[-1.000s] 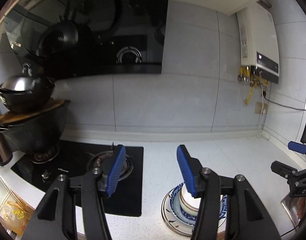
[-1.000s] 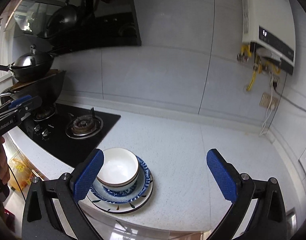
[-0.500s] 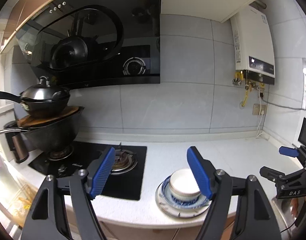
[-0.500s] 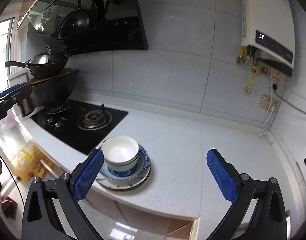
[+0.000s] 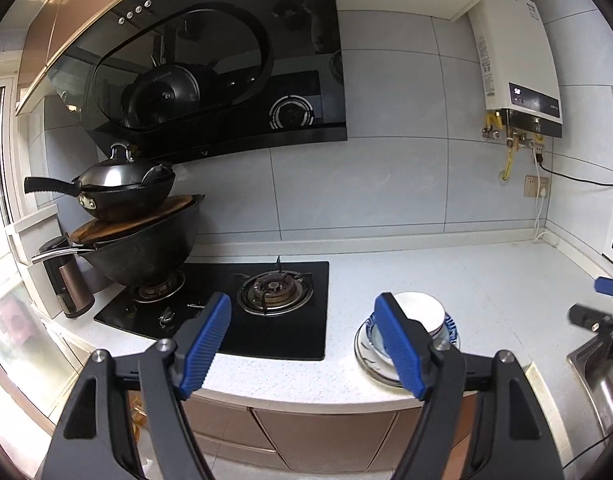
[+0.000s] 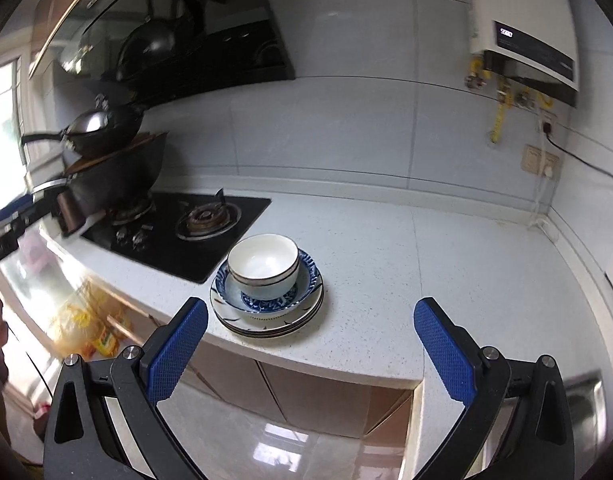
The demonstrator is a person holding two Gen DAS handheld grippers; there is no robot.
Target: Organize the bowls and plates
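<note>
The white bowl (image 6: 263, 264) is seen nested on the stacked plates (image 6: 266, 312) near the counter edge, at twelve o'clock of the right gripper (image 6: 310, 346). Both it and the left gripper (image 5: 306, 344) have been drawn back, fingers wide and empty; the stacking is judged finished.

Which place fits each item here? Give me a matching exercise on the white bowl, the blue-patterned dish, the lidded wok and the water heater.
Things:
1. white bowl
2. blue-patterned dish
3. lidded wok
4. water heater

Places:
A. mounted on the wall tiles
B. on a wooden board over a larger black wok
C. top of the stack
D. under the bowl, on the plates

Pairs: 1-C, 2-D, 3-B, 4-A
</note>
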